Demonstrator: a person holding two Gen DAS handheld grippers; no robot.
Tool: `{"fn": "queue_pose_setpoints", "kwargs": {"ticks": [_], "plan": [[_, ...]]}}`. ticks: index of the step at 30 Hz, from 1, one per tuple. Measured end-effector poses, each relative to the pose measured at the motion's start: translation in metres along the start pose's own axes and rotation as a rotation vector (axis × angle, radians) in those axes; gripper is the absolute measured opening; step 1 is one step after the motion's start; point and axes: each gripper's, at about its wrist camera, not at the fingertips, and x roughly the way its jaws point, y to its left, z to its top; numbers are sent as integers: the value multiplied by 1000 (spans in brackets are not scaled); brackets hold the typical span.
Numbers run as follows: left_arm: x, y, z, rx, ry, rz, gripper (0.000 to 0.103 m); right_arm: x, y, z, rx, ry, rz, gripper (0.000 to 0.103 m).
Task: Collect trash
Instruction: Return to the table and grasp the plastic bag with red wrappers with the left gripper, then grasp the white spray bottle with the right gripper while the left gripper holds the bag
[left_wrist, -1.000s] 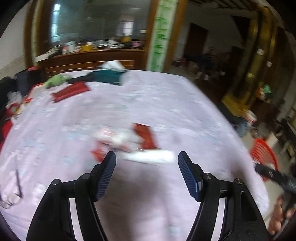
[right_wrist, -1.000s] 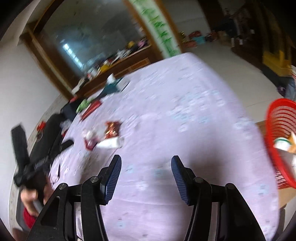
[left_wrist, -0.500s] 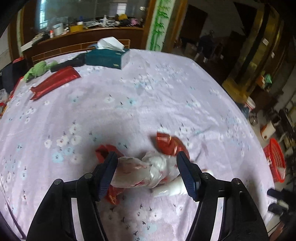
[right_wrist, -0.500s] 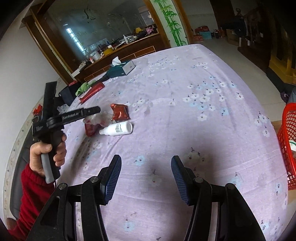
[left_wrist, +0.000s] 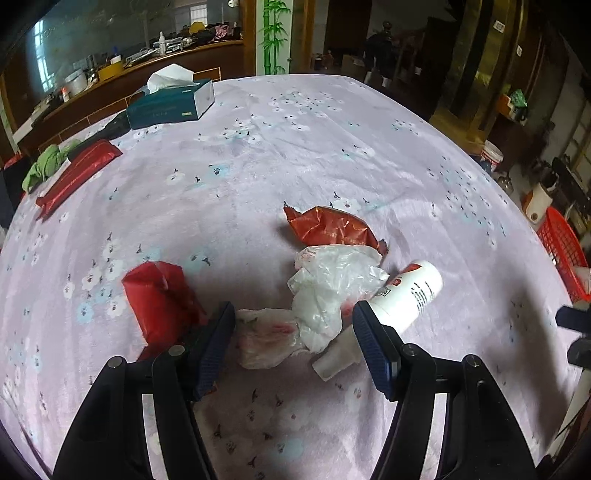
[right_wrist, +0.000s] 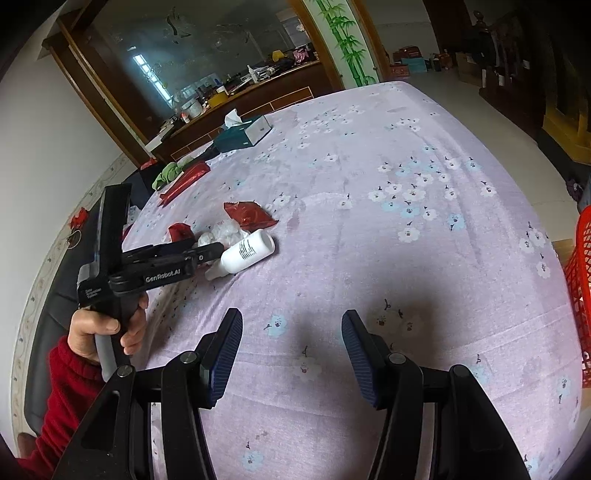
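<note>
Straddling crumpled plastic bag (left_wrist: 325, 291), left tool (left_wrist: 293, 328) spread; white bottle (left_wrist: 402, 299) crowding; right tool (right_wrist: 291, 350) spread, idle.

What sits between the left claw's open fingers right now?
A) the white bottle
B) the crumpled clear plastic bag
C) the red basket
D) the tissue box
B: in the left wrist view the left claw is open around the crumpled clear plastic bag, while the white bottle lies just outside its right finger, partly hidden behind it.
</note>
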Motion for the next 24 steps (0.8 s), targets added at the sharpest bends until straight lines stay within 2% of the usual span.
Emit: {"fn": "queue_pose_setpoints", "kwargs": {"ticks": [2,3,7,9,13,20,24], "plan": [[3,1,0,-25,-3,0,64,-2,-1,0,0,-1,-1,60],[4,2,0,-37,-4,6,57,-2,-1,0,0,-1,0,60],[2,2,-3,-80,-17,30,53,-2,1,2,-5,2,2,60],[-7,1,-7,-98,-42,34,52,0,4,5,-10,9,9,60],[-38,4,-20,-154,-98,-3,52,9,8,18,-24,28,23,60],[-96,16,-76,-261,-182,-5,53,63,30,57,-95,109,77,58],[-105,18,-103,-289,-190,26,53,108,34,74,-90,164,98,53]]}}
